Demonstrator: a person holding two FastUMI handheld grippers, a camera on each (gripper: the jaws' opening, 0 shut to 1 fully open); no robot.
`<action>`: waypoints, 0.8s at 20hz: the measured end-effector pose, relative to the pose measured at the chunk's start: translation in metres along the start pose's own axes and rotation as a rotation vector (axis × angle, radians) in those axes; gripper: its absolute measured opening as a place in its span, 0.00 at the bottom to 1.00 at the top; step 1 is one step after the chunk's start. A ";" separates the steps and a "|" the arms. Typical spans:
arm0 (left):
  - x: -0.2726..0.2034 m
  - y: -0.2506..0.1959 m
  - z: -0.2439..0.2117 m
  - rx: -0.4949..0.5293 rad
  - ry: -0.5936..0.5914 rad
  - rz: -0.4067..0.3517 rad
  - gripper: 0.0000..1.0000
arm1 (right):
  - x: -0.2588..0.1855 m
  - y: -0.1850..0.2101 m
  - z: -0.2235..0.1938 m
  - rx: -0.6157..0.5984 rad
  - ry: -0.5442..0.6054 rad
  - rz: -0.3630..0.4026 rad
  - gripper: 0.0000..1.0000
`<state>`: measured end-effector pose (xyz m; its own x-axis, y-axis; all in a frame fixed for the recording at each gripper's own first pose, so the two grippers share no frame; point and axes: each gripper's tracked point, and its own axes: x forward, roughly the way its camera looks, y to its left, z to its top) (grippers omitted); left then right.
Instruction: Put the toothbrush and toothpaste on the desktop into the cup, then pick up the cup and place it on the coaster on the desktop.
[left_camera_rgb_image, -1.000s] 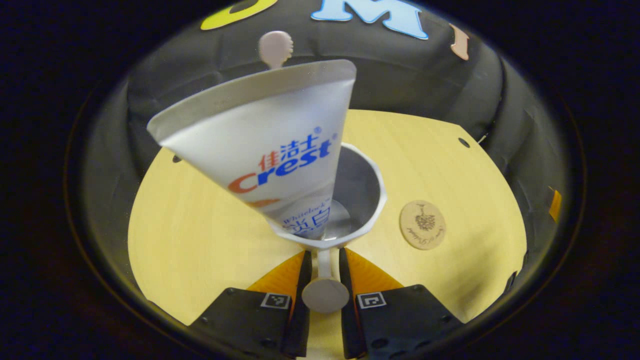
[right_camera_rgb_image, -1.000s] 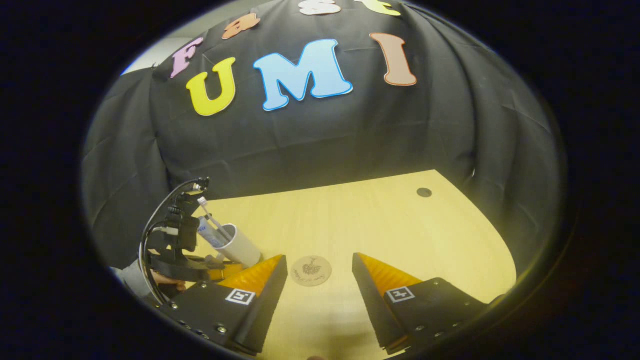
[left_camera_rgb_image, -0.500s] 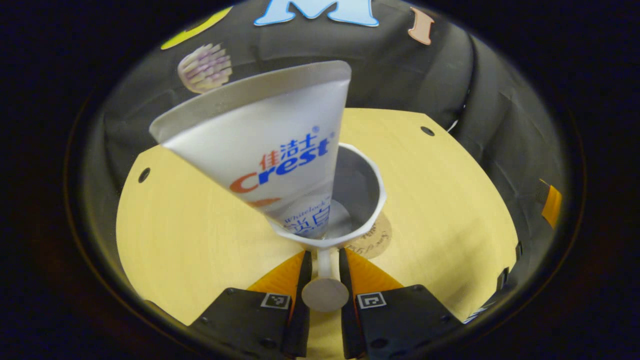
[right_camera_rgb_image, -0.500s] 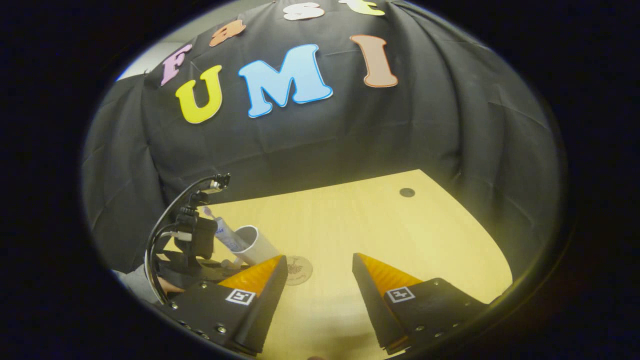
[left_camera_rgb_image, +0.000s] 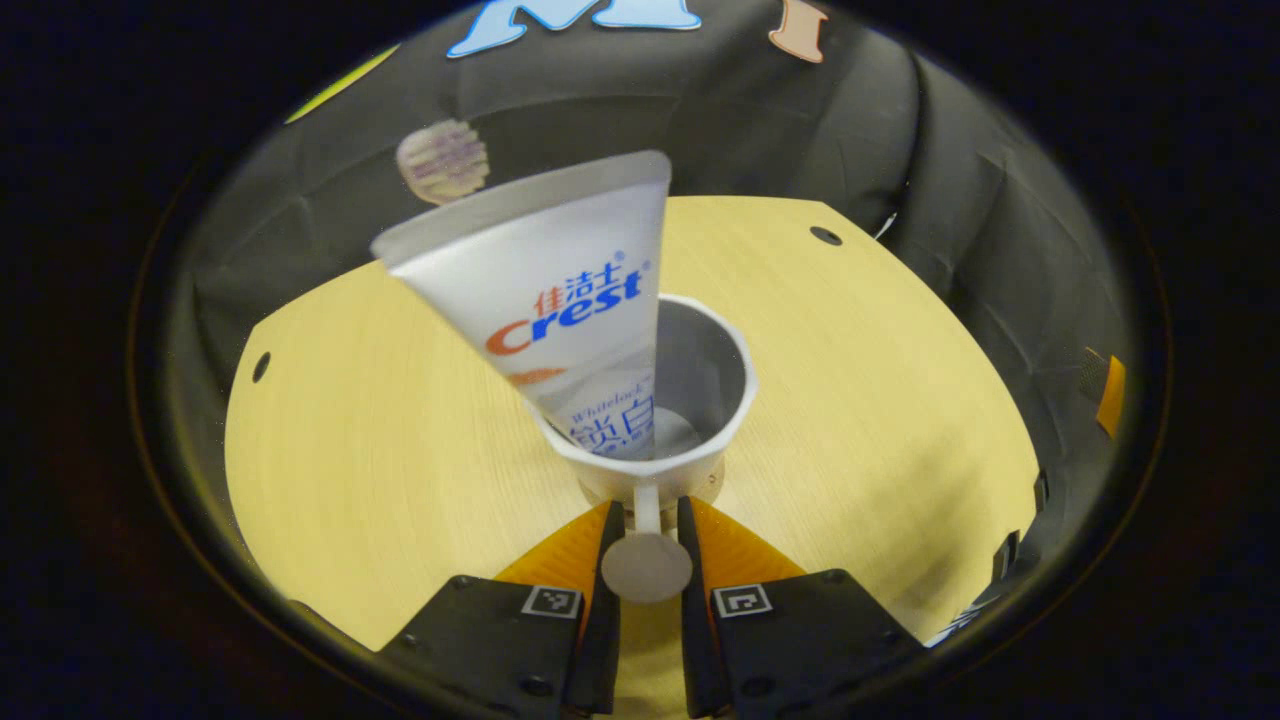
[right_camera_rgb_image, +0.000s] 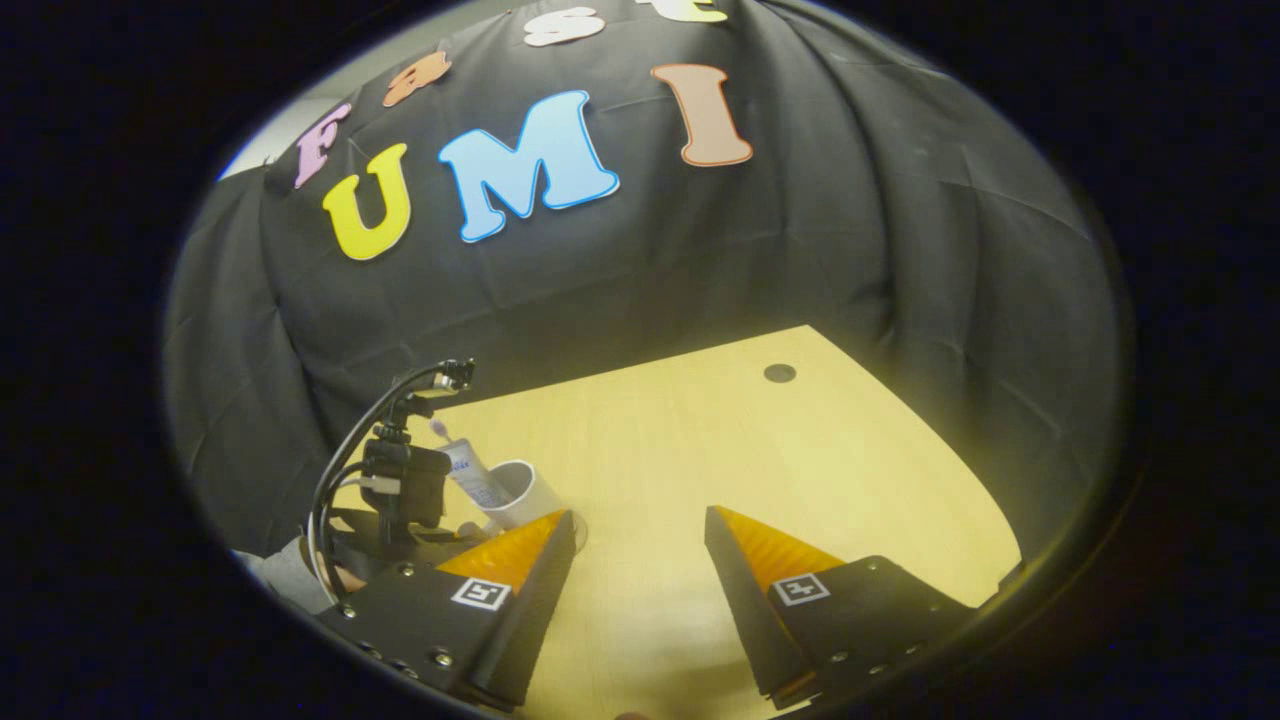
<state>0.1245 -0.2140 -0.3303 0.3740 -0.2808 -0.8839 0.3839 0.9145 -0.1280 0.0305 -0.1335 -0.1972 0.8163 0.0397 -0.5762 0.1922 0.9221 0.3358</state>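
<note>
Left gripper (left_camera_rgb_image: 648, 520): we are pinching the cup (left_camera_rgb_image: 700, 400) by its handle, cup directly ahead.
Cup: holding toothpaste (left_camera_rgb_image: 560, 300) and toothbrush (left_camera_rgb_image: 442, 160).
Right gripper (right_camera_rgb_image: 640, 530): we are keeping it spread.

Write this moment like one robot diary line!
left gripper shut on cup handle | toothpaste, toothbrush inside | cup over coaster | right gripper open

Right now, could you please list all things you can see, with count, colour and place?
cup: one, white, over the coaster, handle between the left fingers.
toothpaste: one, white tube, leaning in the cup.
toothbrush: one, pale head, behind the tube.
coaster: one, tan, edge showing under the cup.
table: one, light wood.
left gripper: one, shut on the cup handle.
right gripper: one, open, above the table.
hand: one, holding the left gripper.
</note>
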 end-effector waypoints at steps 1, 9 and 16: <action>0.001 0.000 0.001 0.010 0.000 0.009 0.34 | 0.000 -0.002 0.000 0.000 0.001 0.000 0.80; 0.008 -0.003 -0.010 0.010 0.015 0.032 0.39 | -0.001 -0.009 0.001 0.005 0.007 0.016 0.80; 0.014 -0.001 -0.021 -0.062 0.045 0.013 0.46 | -0.003 -0.008 -0.001 -0.003 0.013 0.025 0.80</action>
<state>0.1113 -0.2132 -0.3523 0.3401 -0.2569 -0.9046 0.3257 0.9346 -0.1430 0.0261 -0.1411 -0.1987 0.8139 0.0674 -0.5771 0.1702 0.9220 0.3478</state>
